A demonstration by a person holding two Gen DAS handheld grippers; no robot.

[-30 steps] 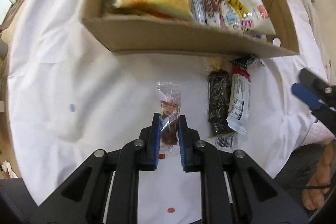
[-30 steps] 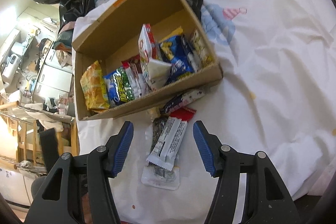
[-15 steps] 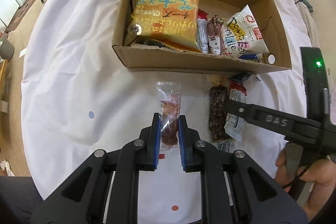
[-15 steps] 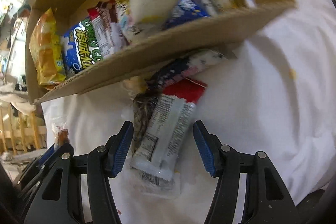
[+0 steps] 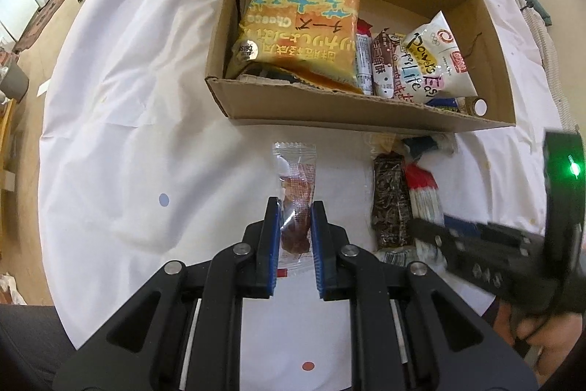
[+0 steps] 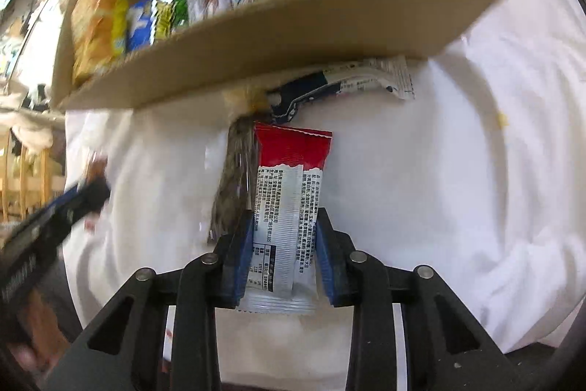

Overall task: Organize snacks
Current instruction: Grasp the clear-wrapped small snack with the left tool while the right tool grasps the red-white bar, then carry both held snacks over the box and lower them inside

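Both grippers were taking loose snacks off the white cloth for the cardboard box.

The cardboard box [image 5: 359,114] sat at the far side of the white cloth [image 5: 121,120], already holding a big orange chip bag [image 5: 300,24] and smaller packs. The loose snacks lay just before its near wall. The right gripper [image 6: 284,237] was closing its jaws around the red-and-white bar [image 6: 287,204], the pads at its edges; a second earlier it had hovered wide open well above the pile. A dark bar [image 6: 232,182] lay touching beside it. The left gripper [image 5: 296,237] was clamped narrow on the clear-wrapped sweet [image 5: 296,196], as before. Next, I judged, each needed lifting over the wall, without dragging the dark bar along.
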